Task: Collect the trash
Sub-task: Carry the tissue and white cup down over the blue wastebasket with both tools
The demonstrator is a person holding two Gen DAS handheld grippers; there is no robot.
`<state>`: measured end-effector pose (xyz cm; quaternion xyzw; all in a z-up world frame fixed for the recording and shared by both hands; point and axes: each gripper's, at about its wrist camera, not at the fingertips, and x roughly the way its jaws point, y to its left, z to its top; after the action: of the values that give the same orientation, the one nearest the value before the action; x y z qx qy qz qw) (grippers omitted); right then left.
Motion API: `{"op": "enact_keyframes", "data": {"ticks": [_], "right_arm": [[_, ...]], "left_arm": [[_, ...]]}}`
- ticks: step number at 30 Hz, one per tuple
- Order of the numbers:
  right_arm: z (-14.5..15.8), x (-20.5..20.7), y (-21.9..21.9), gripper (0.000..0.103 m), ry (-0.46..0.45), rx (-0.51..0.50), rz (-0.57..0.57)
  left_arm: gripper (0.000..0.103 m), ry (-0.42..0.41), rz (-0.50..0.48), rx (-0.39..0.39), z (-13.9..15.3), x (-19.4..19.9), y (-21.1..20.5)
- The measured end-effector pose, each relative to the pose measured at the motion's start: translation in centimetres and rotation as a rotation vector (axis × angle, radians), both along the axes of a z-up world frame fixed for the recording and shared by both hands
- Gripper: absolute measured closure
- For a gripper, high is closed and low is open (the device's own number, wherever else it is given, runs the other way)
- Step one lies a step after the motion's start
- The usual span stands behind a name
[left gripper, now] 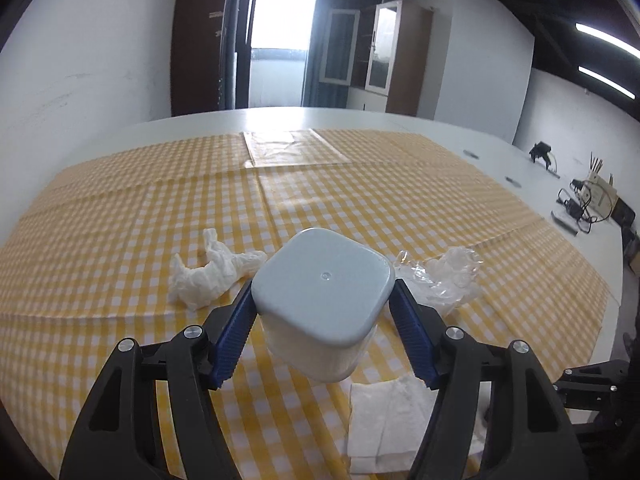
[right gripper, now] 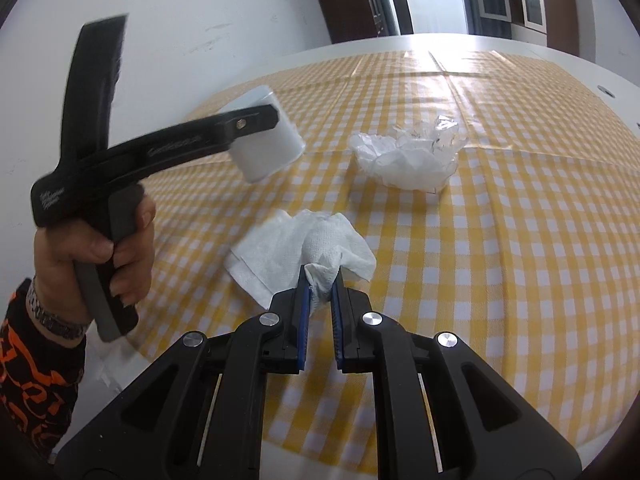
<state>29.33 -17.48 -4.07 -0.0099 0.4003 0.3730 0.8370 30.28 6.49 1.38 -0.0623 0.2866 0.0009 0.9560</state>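
Left gripper (left gripper: 322, 292) clamps a smooth, square, pale container (left gripper: 324, 280). Right gripper (right gripper: 320, 280) pinches a crumpled white paper napkin (right gripper: 304, 248) over the checked tablecloth (right gripper: 500, 240).

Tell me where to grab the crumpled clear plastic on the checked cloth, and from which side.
Grip the crumpled clear plastic at its raised, bunched middle, coming straight down from above with the jaws straddling the heap. Its edges look like thin film lying flat on the checked cloth, likely hard to pinch. Nothing lies on top.
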Motion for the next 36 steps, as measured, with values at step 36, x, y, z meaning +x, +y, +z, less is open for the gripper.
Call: {"op": "enact_keyframes", "data": {"ticks": [36], "right_arm": [[2.4, -20.6, -6.6, 0.094, -0.214, 0.094, 0.054]], "left_arm": [[0.036, -0.168, 0.053, -0.12, -1.7, -28.6, -6.8]]}}
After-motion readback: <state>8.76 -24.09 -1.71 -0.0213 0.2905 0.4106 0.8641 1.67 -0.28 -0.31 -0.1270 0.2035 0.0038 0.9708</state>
